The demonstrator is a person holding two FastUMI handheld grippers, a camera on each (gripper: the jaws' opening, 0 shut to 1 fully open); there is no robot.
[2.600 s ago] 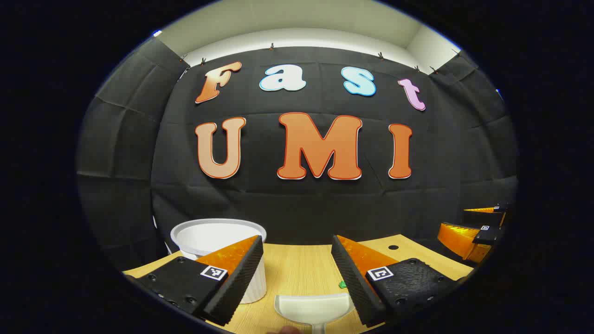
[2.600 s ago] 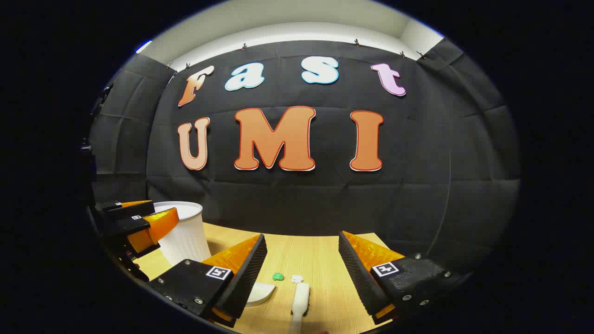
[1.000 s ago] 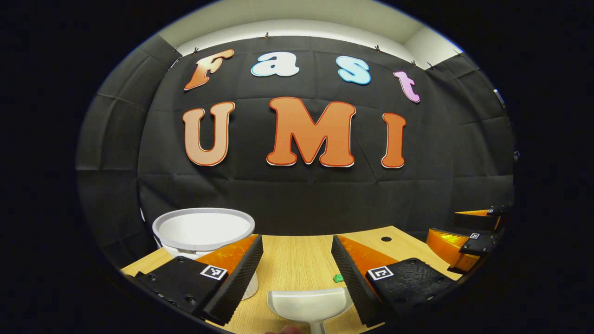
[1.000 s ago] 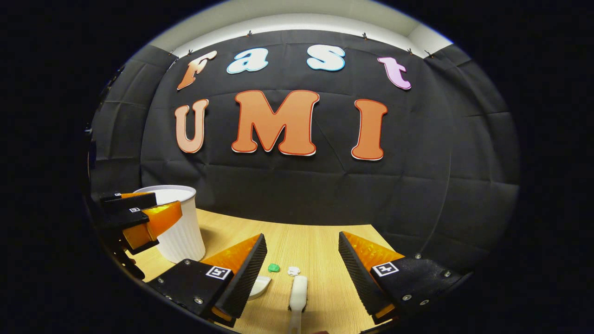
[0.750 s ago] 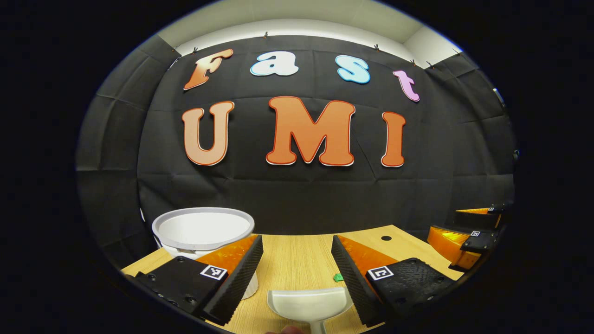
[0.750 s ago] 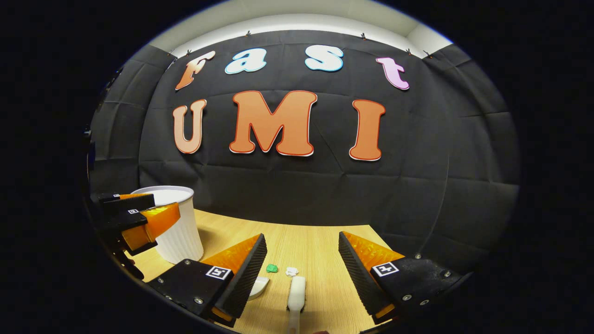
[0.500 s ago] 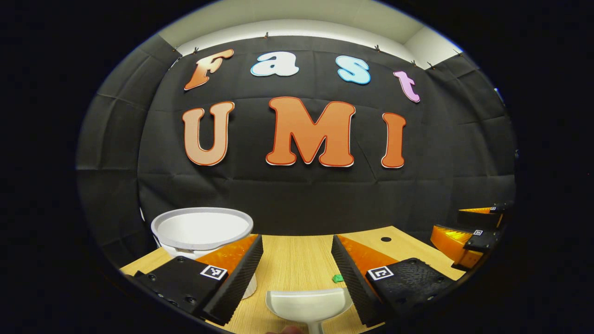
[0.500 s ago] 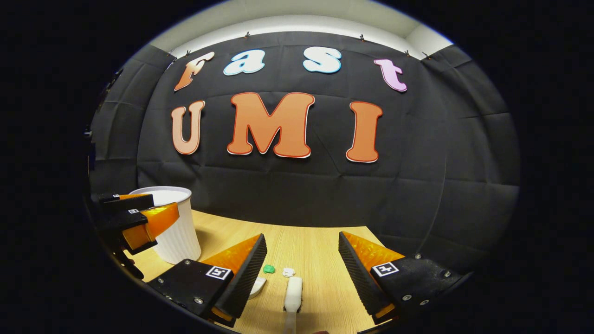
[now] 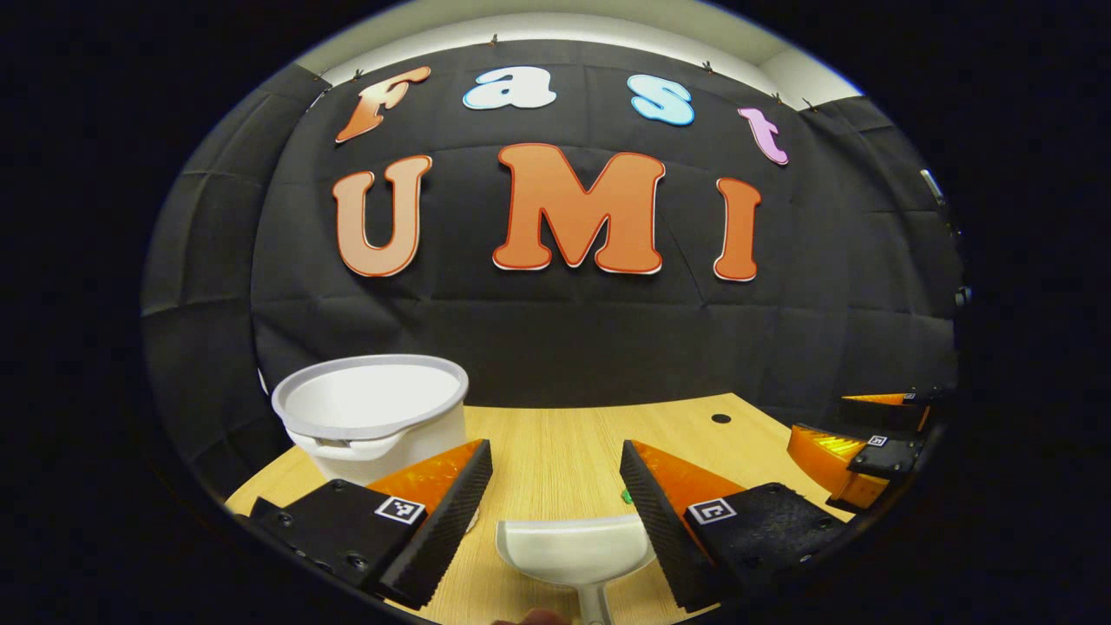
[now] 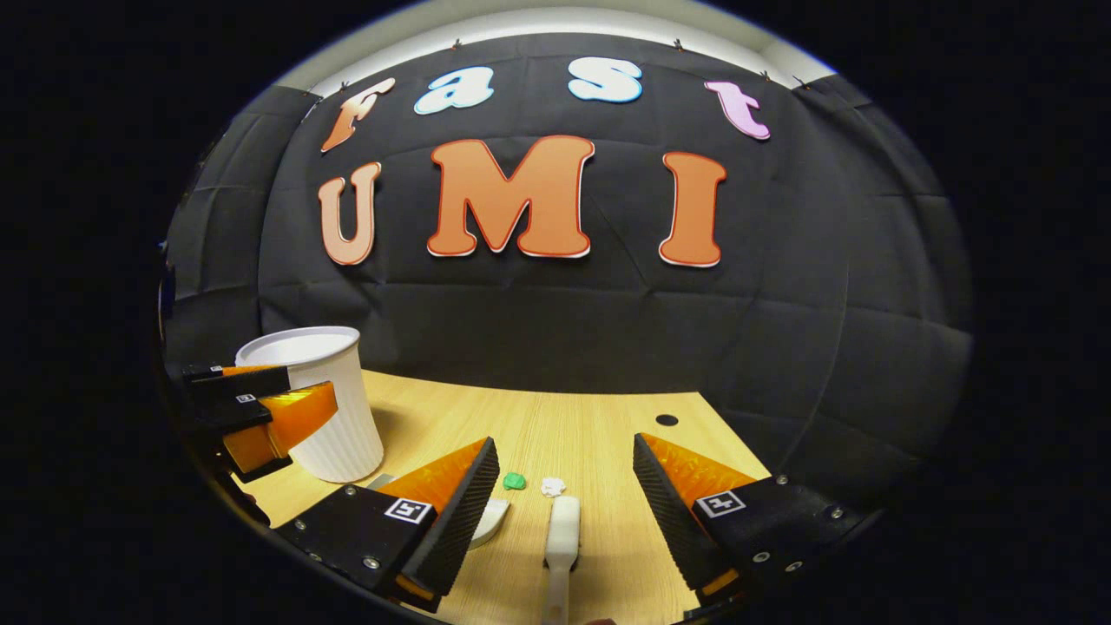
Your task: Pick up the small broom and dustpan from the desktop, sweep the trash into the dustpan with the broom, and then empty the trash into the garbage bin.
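A white dustpan [image 9: 573,551] lies on the wooden desk between the fingers of my left gripper [image 9: 555,469], its handle [image 9: 594,605] pointing back toward me. That gripper is open and presses on nothing. A white small broom [image 10: 562,529] lies lengthwise between the fingers of my right gripper [image 10: 564,469], which is open too. Just beyond the broom's tip sit a green scrap [image 10: 514,480] and a white scrap [image 10: 552,486]. The green scrap [image 9: 625,496] peeks out beside the left gripper's right finger. The dustpan's edge [image 10: 490,519] shows behind the right gripper's left finger.
A white ribbed garbage bin [image 9: 373,417] stands at the desk's back left, and in the right gripper view the bin [image 10: 334,425] is just behind the left gripper [image 10: 252,417]. The right gripper [image 9: 859,451] shows at far right. A cable hole [image 10: 667,420] lies toward the desk's far edge.
Both views have tipped downward, so more desk shows and the wall sits higher. Both grippers stay open. The broom, dustpan and scraps lie where they were.
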